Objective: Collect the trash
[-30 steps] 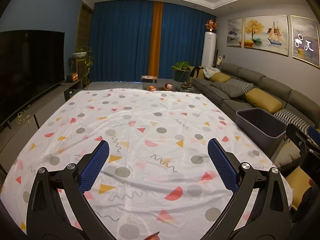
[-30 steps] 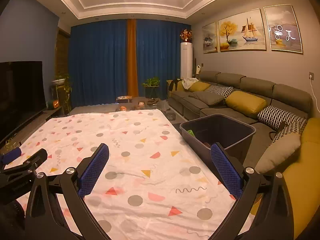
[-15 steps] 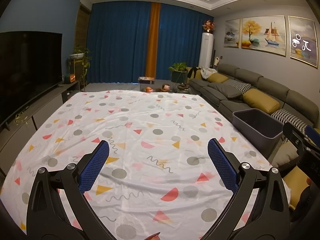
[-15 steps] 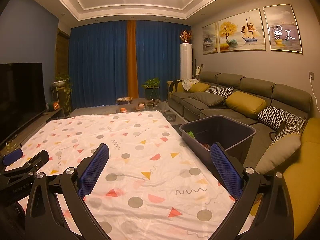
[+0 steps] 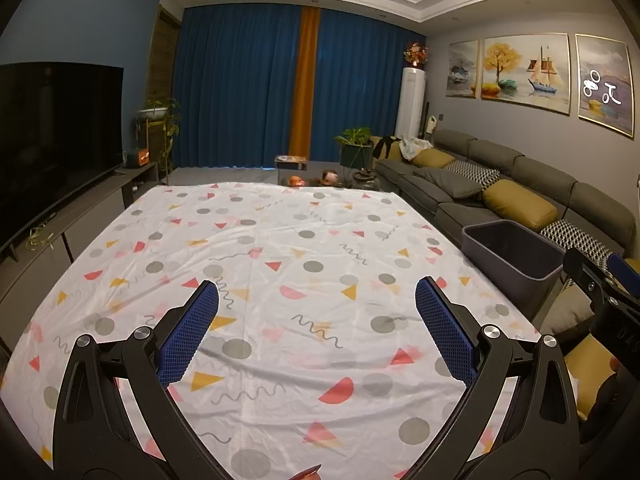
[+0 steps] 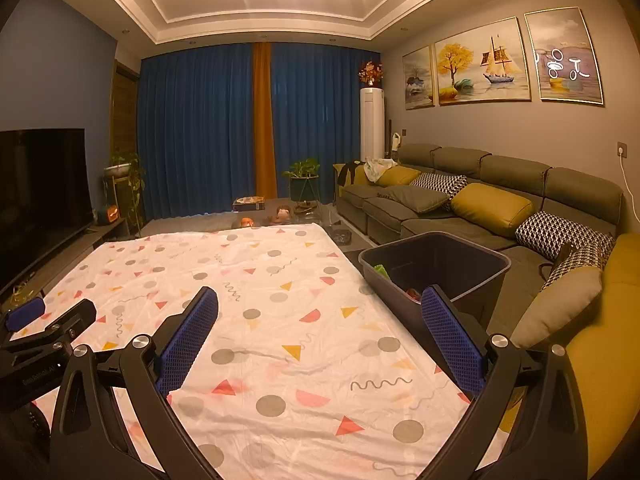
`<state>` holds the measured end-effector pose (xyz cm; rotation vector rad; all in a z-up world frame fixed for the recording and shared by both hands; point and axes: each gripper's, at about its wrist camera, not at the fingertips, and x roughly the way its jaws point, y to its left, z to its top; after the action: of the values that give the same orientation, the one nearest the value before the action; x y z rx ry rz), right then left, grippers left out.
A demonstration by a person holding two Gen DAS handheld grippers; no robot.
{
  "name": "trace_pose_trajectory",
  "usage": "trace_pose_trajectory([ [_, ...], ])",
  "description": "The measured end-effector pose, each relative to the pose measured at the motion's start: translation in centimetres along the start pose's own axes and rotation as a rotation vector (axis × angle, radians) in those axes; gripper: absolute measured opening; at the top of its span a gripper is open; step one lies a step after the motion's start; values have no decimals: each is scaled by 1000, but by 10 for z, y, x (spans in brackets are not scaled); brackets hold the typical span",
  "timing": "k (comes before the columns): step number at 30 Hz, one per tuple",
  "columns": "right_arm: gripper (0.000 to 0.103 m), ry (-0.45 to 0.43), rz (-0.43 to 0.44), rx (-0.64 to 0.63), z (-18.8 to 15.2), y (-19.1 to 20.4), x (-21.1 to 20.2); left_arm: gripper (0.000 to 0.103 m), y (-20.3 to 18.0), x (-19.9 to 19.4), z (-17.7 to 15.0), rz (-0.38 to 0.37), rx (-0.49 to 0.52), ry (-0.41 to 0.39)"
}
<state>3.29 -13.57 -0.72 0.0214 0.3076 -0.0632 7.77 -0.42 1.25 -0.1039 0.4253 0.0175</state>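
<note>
A dark grey bin (image 6: 460, 264) stands at the table's right edge, against the sofa; a green scrap (image 6: 381, 271) and a red scrap (image 6: 412, 293) lie inside it. It also shows in the left wrist view (image 5: 516, 256). My left gripper (image 5: 318, 312) is open and empty above the patterned tablecloth (image 5: 280, 264). My right gripper (image 6: 320, 316) is open and empty above the cloth's right part (image 6: 260, 280), with its right finger in front of the bin. A small orange-red tip (image 5: 307, 472) pokes in at the bottom edge of the left wrist view.
A grey sofa (image 6: 480, 200) with yellow and patterned cushions runs along the right. A TV (image 5: 52, 136) on a low cabinet lines the left wall. A low table with small objects (image 5: 316, 180) and a potted plant (image 5: 354, 148) stand beyond the cloth.
Both views have tilted up slightly, so the cloth sits lower in the frames. Both grippers stay open and empty.
</note>
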Motion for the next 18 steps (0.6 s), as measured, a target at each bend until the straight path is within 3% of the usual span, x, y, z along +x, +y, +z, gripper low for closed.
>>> trace_pose_trajectory([
  [18,98,-7,-2,4,1,0,-3,97,1,-1,3,0,-3,-5],
])
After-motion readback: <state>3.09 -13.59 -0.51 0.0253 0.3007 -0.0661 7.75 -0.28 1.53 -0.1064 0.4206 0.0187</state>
